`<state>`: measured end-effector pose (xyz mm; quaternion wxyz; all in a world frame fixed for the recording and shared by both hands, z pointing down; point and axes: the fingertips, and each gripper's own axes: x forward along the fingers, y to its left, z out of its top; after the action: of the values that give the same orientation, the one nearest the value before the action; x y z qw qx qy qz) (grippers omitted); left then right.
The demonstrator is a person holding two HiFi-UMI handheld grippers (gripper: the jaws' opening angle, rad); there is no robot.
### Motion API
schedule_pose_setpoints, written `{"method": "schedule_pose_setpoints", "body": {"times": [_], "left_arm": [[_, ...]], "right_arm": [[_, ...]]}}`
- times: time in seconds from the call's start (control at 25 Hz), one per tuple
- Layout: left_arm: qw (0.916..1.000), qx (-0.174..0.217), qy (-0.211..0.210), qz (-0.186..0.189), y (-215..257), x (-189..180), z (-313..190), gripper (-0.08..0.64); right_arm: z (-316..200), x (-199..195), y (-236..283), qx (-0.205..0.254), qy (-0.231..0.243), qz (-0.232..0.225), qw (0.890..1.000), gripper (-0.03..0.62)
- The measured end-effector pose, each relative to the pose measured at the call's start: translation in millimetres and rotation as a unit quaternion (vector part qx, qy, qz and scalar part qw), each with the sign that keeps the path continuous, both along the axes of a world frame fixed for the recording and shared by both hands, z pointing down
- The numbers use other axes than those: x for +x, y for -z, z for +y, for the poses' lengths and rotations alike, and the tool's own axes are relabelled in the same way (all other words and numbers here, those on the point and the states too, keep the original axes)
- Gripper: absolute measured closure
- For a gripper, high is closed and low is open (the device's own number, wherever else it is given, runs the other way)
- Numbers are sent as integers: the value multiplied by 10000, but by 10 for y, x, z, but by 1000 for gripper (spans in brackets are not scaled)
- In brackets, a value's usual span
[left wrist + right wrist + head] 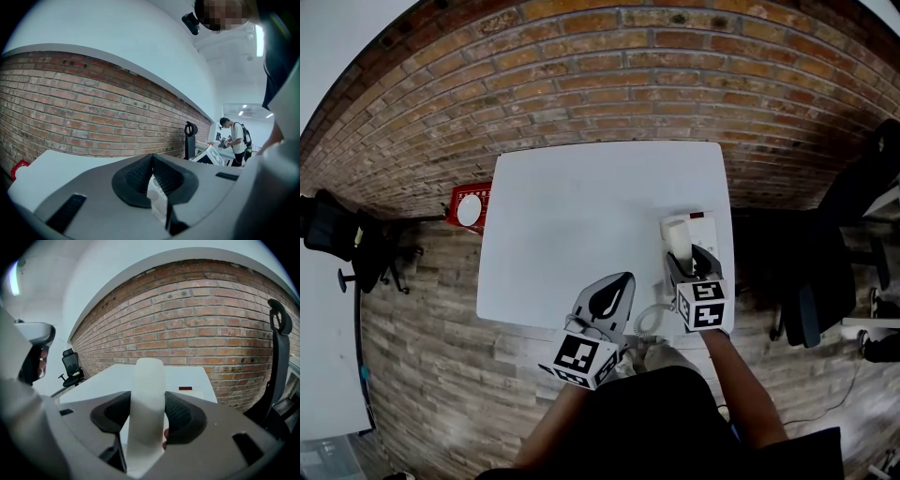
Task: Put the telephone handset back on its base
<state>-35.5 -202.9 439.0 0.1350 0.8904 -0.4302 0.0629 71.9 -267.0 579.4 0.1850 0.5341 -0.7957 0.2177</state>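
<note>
Handset (678,239) over its base (705,221), near the table's (581,206) right edge.
The right gripper (684,267) gripped the handset; the left gripper (622,281) sat closed, empty. Lowered crooked, or tugged by the cord (649,319), the handset could have missed its cradle.

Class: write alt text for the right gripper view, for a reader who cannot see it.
The right gripper is shut on a white telephone handset, held between its dark pads. Beyond lie a white table, the phone base and a brick wall.
</note>
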Motion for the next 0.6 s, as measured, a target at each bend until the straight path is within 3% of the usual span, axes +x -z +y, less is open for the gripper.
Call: {"method": "schedule_pose_setpoints", "body": {"times": [0.6], "left_arm": [[9998, -90, 156, 34, -69, 46, -59, 551]], "right_arm": [[-133, 23, -192, -246, 60, -47, 9997, 365]]}}
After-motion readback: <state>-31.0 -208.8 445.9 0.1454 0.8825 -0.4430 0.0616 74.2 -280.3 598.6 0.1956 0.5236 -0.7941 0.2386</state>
